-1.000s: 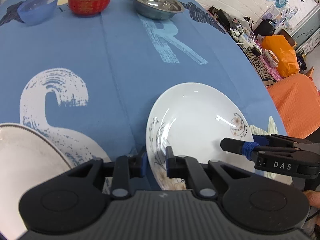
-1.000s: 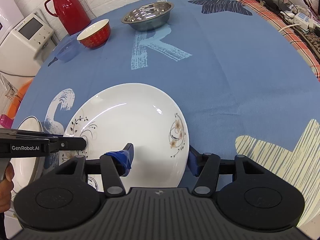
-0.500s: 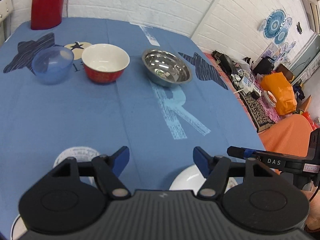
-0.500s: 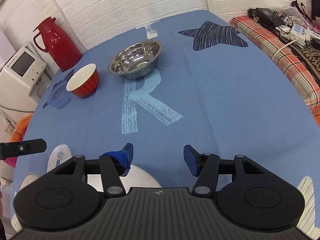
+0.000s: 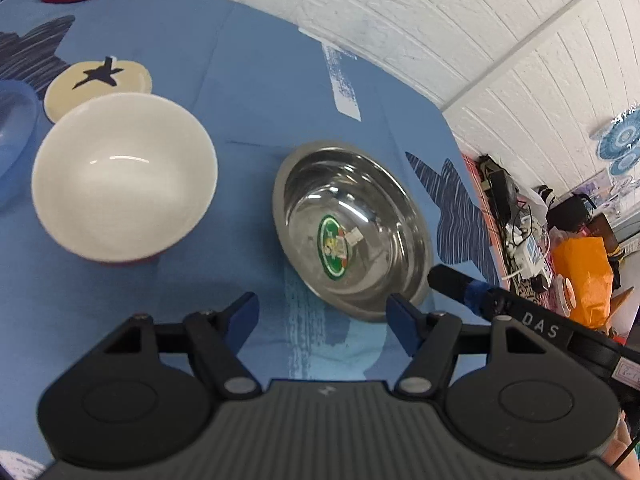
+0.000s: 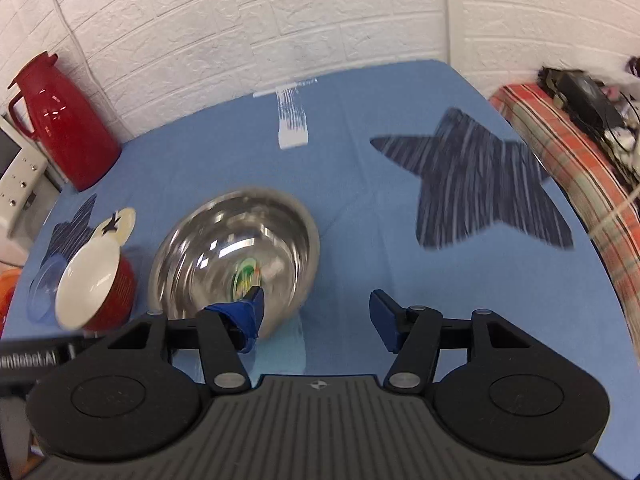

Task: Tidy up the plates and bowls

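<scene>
Three bowls stand separate and unstacked on the blue cloth [image 6: 360, 152]; no plates in view. Judged: bowl sorting not yet begun.

Steel bowl [image 5: 352, 228]: upright, empty, green sticker at its base, just ahead of both claws. Red bowl [image 5: 124, 180], white inside, sits at its 9 o'clock, apart. Blue bowl [image 5: 14, 144] lies further toward 9 o'clock.

Left claw [image 5: 322, 316]: spread wide, holding nothing. Right claw [image 6: 316, 312]: spread wide, empty, its left finger over the steel bowl's rim.

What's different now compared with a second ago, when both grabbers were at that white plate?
Both grippers let go of the white plate and moved forward across the table: the left gripper and right gripper, both open, now close in on the steel bowl. The red bowl and blue bowl stayed put.
</scene>
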Motion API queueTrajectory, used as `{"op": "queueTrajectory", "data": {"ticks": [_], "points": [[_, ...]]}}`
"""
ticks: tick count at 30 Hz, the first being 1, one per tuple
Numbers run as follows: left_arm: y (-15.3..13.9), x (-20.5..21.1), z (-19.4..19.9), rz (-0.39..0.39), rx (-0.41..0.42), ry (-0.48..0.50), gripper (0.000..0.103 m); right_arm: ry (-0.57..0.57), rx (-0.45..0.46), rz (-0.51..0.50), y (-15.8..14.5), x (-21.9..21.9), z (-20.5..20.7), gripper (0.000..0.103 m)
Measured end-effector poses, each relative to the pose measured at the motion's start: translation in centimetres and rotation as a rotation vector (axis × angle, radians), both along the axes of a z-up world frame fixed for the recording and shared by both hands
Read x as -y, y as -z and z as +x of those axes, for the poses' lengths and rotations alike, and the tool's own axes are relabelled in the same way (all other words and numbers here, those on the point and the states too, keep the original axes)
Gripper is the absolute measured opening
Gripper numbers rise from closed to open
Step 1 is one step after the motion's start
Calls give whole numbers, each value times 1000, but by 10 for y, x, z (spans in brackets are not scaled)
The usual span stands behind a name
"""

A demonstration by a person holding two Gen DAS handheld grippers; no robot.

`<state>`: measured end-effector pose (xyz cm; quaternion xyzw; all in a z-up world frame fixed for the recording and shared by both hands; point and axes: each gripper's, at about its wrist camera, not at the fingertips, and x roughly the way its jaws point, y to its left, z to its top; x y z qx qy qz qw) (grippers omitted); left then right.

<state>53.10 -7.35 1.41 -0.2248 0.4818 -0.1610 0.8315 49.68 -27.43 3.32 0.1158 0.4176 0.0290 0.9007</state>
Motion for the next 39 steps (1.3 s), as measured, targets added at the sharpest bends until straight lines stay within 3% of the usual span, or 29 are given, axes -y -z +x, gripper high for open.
{"op": "queueTrajectory", "data": {"ticks": [7,12,18,22,27,32,35,39], "points": [[13,9,13,30,1,4,69,-24,-47,10,20,-12,39,45],[12,2,5,54,18,46,69,-16,-27,29,18,-9,31,45],[-4,-25,-60,74,25,268,69,-68,72,142,2,15,-70,46],[-11,-30,-124,124,45,458,69,-119,-17,213,17,12,-151,47],[-7,-28,-182,171,26,609,69,-116,-81,179,27,0,-225,47],[9,-27,-204,245,2,598,69,-79,-92,133,36,-7,-277,47],[15,-25,-214,285,8,589,69,-69,-113,107,46,-17,-290,48],[18,-21,-227,332,45,577,69,-92,-99,1,48,-39,-291,50]]}}
